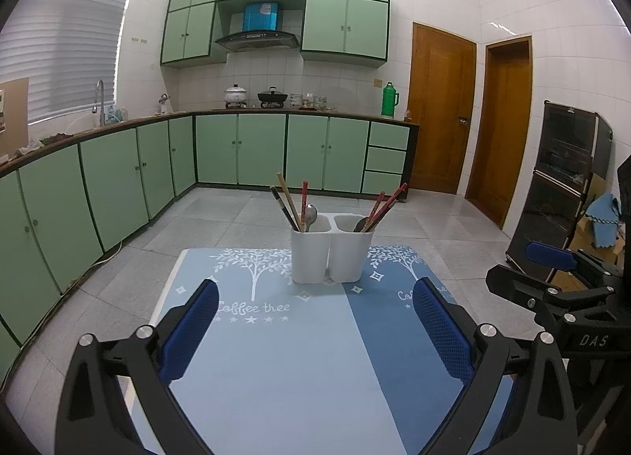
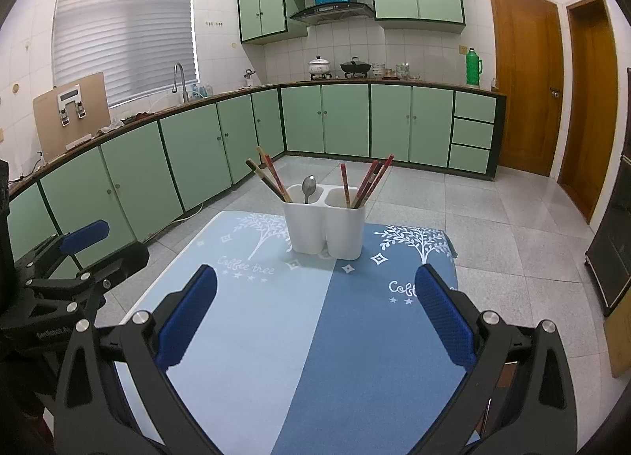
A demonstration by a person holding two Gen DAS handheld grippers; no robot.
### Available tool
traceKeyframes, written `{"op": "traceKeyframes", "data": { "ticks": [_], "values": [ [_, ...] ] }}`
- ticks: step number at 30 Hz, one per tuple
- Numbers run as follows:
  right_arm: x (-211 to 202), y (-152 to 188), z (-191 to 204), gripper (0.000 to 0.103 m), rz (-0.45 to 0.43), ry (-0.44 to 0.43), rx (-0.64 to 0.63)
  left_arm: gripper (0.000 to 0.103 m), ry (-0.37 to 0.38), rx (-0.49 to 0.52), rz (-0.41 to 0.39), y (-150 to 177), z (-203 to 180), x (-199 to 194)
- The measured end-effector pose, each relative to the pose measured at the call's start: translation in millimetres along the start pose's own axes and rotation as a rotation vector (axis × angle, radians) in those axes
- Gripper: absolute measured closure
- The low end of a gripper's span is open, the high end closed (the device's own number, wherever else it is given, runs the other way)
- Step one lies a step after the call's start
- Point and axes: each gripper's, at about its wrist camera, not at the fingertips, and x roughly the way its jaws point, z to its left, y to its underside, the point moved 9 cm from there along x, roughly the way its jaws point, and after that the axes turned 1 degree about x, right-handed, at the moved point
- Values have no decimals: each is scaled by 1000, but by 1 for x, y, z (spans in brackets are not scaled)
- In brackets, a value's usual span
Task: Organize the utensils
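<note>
A white two-compartment utensil holder (image 1: 330, 254) (image 2: 324, 226) stands at the far end of a blue tablecloth (image 1: 276, 356) (image 2: 299, 336). Its left cup holds several chopsticks (image 1: 290, 200) (image 2: 270, 178) and a metal spoon (image 1: 311, 214) (image 2: 308, 187). Its right cup holds red chopsticks (image 1: 384, 204) (image 2: 368, 181) and a dark spoon (image 1: 361, 224). My left gripper (image 1: 317, 297) is open and empty, well short of the holder. My right gripper (image 2: 315, 285) is likewise open and empty. Each gripper shows at the edge of the other's view.
The table sits on a grey tiled floor. Green cabinets (image 1: 240, 147) (image 2: 343, 120) line the left and back walls, with pots and a green flask (image 1: 389, 100) on the counter. Two wooden doors (image 1: 439, 108) stand at right, beside a dark appliance (image 1: 560, 179).
</note>
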Motion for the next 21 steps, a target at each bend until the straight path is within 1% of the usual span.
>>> {"op": "traceKeyframes", "data": {
  "ticks": [21],
  "values": [
    [1,2,-1,6,1,-2,7,6,-6,6,5,0,0,-1]
  ]
}}
